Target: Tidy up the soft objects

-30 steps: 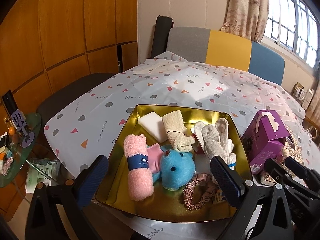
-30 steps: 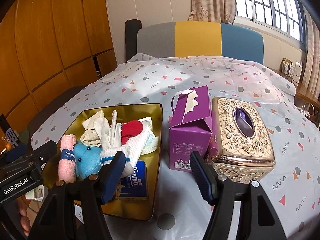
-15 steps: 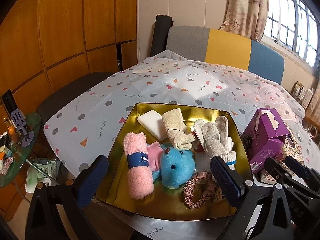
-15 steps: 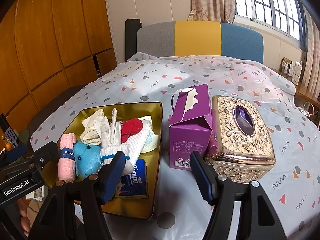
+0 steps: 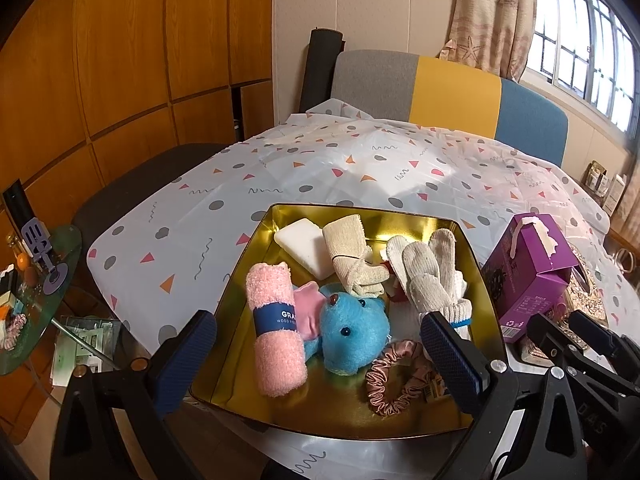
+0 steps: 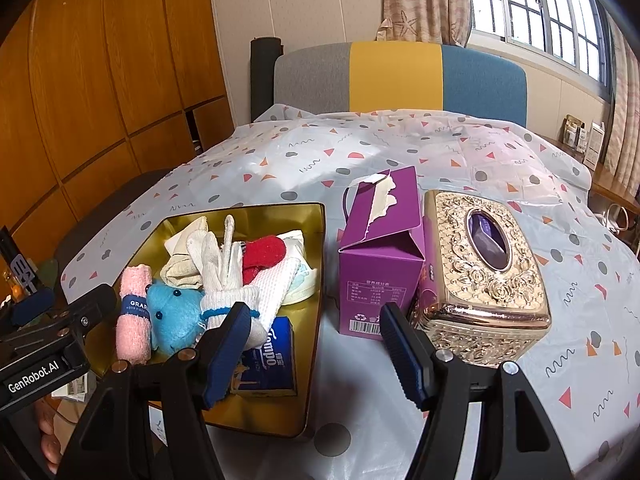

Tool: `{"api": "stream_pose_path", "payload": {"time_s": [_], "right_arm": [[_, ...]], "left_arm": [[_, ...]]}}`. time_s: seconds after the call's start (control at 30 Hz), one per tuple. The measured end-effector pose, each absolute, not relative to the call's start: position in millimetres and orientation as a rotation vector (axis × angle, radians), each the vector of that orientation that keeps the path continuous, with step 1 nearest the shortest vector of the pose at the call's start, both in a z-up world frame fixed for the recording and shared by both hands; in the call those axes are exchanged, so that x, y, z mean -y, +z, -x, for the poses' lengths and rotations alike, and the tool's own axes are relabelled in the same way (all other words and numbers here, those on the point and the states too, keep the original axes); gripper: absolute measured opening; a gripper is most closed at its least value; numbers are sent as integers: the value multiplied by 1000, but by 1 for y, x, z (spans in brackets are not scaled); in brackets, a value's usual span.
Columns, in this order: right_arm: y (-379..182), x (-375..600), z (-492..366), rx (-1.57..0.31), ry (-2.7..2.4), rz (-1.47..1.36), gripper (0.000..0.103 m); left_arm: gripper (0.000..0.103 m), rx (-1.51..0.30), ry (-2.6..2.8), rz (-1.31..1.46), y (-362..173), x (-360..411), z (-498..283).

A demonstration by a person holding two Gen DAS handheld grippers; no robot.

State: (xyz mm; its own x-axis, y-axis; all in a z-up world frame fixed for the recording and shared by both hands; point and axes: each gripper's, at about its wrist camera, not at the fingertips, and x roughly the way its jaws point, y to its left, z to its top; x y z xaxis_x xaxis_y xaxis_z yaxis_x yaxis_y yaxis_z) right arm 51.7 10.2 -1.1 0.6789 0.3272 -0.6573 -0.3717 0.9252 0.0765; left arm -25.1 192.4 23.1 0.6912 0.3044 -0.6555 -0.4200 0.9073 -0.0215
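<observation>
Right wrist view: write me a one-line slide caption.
Open right claw hovers before a gold tray of soft items, beside a purple carton and an ornate gold tissue box.

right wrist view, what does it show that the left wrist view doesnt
Only the right wrist view shows the blue tissue pack and red knit piece in the tray, plus the gold tissue box whole. Only the left wrist view shows the pink scrunchie and white sponge. Both share the gold tray, blue plush, pink rolled towel, white gloves and purple carton.
</observation>
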Motion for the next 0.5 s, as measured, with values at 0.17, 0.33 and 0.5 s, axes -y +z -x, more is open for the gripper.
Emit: {"api": "stream_pose_path", "payload": {"time_s": [0.17,0.33,0.5], "right_arm": [[-1,-10,-52,-725,392,64,68],[-3,-9,-52,-728,391,64,68],[-4,-8,-52,-730,389,64,68]], "left_arm": [[103,-700,406,176,23,-193,25],[103,-700,406,175,23,-192,25],[103,-704,403,180,22,-193,25]]}}
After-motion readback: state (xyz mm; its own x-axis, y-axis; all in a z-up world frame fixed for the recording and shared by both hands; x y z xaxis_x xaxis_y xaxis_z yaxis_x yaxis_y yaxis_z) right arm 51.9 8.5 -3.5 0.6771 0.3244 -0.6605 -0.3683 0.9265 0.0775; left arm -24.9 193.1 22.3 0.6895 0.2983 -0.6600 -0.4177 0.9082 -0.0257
